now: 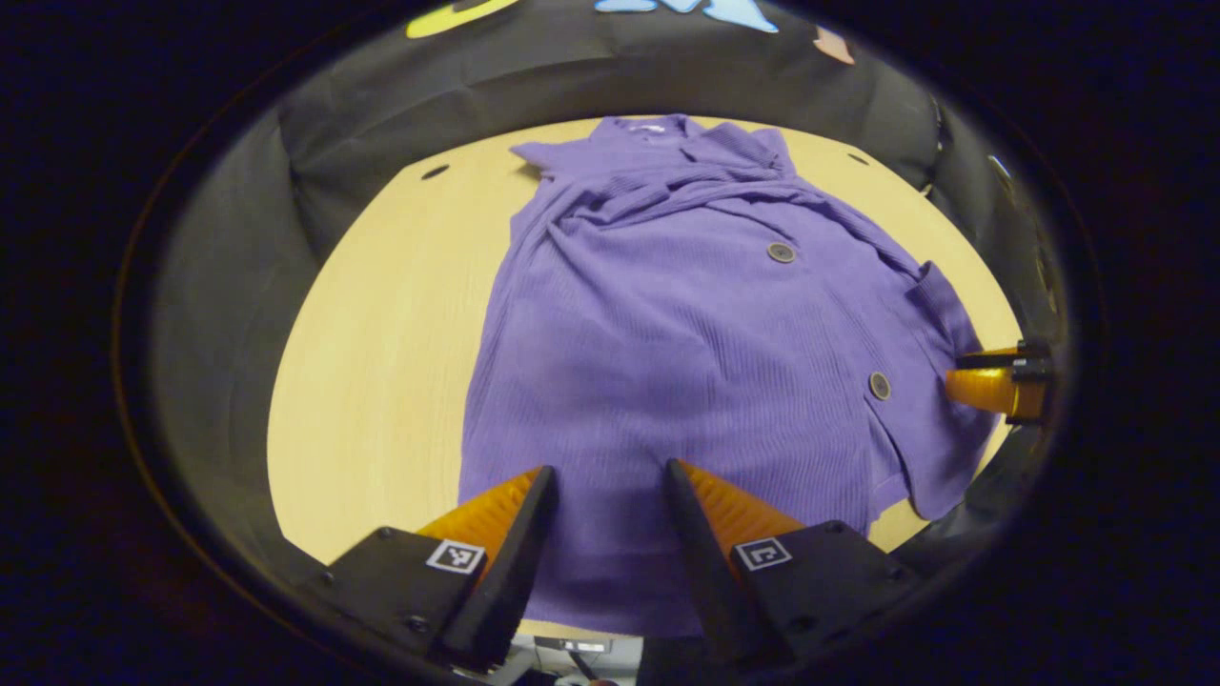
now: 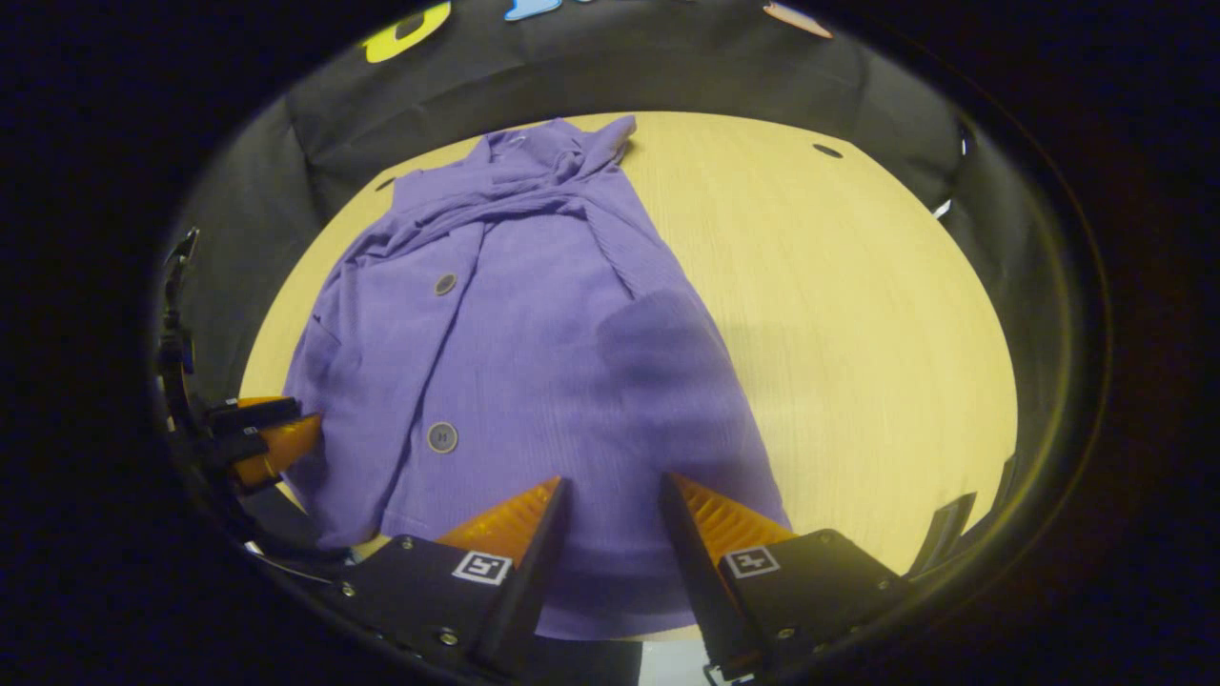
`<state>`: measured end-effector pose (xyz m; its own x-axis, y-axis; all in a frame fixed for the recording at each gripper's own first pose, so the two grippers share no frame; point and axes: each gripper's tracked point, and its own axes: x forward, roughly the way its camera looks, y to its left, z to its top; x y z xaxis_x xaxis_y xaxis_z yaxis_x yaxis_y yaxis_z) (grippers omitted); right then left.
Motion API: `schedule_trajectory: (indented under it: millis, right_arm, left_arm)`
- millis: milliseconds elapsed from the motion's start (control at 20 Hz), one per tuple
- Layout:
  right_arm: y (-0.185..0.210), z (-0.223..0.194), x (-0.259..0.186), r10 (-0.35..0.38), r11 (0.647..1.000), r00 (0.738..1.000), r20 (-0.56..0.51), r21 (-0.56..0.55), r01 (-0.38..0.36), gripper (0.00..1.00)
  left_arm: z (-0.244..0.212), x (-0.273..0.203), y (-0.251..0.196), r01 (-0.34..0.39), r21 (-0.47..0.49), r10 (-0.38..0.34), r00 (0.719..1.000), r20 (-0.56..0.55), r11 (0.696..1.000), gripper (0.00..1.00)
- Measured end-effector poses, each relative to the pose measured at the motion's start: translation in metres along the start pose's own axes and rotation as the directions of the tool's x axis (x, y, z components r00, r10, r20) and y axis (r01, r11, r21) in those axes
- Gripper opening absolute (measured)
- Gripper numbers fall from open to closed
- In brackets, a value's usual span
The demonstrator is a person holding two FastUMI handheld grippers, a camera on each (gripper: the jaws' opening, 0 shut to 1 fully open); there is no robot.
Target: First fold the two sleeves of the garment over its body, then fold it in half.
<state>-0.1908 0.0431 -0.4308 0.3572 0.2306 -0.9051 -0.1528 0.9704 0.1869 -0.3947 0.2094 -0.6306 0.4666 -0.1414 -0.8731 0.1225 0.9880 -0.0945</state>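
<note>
no readable writing, just square markers on both grippers. left gripper (image 1: pixel 605 476) hovered over the garment (image 1: pixel 686 353) hem, fingers apart, nothing held. right gripper (image 2: pixel 610 491) likewise over the hem, fingers apart and empty. garment lay flat on the table (image 2: pixel 858 314), long axis running away from the grippers, hem near, collar (image 1: pixel 667 133) far, sleeves folded across the body, two buttons (image 1: pixel 782 252) showing.

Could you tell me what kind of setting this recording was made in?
Probably a recording booth, not a home: a pale wooden table walled by black cloth, bearing one purple garment, with the open left gripper and right gripper poised over its hem.
</note>
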Motion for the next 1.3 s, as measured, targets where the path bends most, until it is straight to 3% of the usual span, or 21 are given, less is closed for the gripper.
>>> schedule_trajectory:
  millis: [50,100,350,450,550,600,700,750,1050,1300]
  right_arm:
    - [-0.001,-0.004,0.001,-0.009,1.000,1.000,-0.010,-0.009,0.009,0.62]
    - [-0.001,-0.005,0.002,-0.016,1.000,1.000,-0.005,-0.025,0.016,0.66]
    - [0.000,-0.007,0.002,-0.049,0.996,0.999,0.007,-0.076,0.049,0.68]
    - [0.001,-0.008,-0.001,-0.046,0.998,0.999,0.015,-0.038,0.047,0.65]
    - [0.001,-0.007,0.004,-0.041,0.999,0.999,0.015,-0.028,0.042,0.53]
    - [0.005,-0.001,0.003,-0.012,1.000,0.999,0.044,0.009,0.011,0.56]
    - [0.007,-0.004,0.006,-0.014,0.998,0.999,0.048,0.058,0.011,0.05]
    - [0.008,-0.003,0.008,-0.013,0.998,0.999,0.033,0.061,0.011,0.04]
    - [0.010,0.007,0.006,-0.023,0.992,0.999,0.026,0.121,0.019,0.01]
    - [0.016,0.037,-0.005,-0.005,0.992,0.996,0.085,0.128,-0.006,0.01]
  left_arm:
    - [-0.001,0.001,-0.001,0.001,-0.008,-0.001,1.000,-0.002,1.000,0.80]
    - [0.001,0.003,-0.002,0.005,-0.011,-0.005,1.000,0.002,1.000,0.81]
    - [0.004,0.004,-0.008,0.028,-0.026,-0.027,0.999,0.023,0.999,0.80]
    - [0.007,0.005,-0.012,0.031,-0.019,-0.030,0.999,0.038,0.999,0.64]
    - [0.008,0.006,-0.015,0.047,-0.024,-0.046,0.998,0.044,0.999,0.53]
    - [0.010,0.006,-0.015,0.050,-0.024,-0.048,0.997,0.052,0.998,0.47]
    - [0.013,0.009,-0.018,0.051,-0.044,-0.048,0.997,0.067,0.998,0.22]
    - [0.012,0.010,-0.018,0.043,-0.028,-0.041,0.997,0.062,0.999,0.10]
    - [0.021,0.006,-0.015,0.045,-0.036,-0.042,0.996,0.084,0.998,0.06]
    - [0.057,-0.007,-0.013,0.055,-0.063,-0.045,0.988,0.146,0.996,0.07]
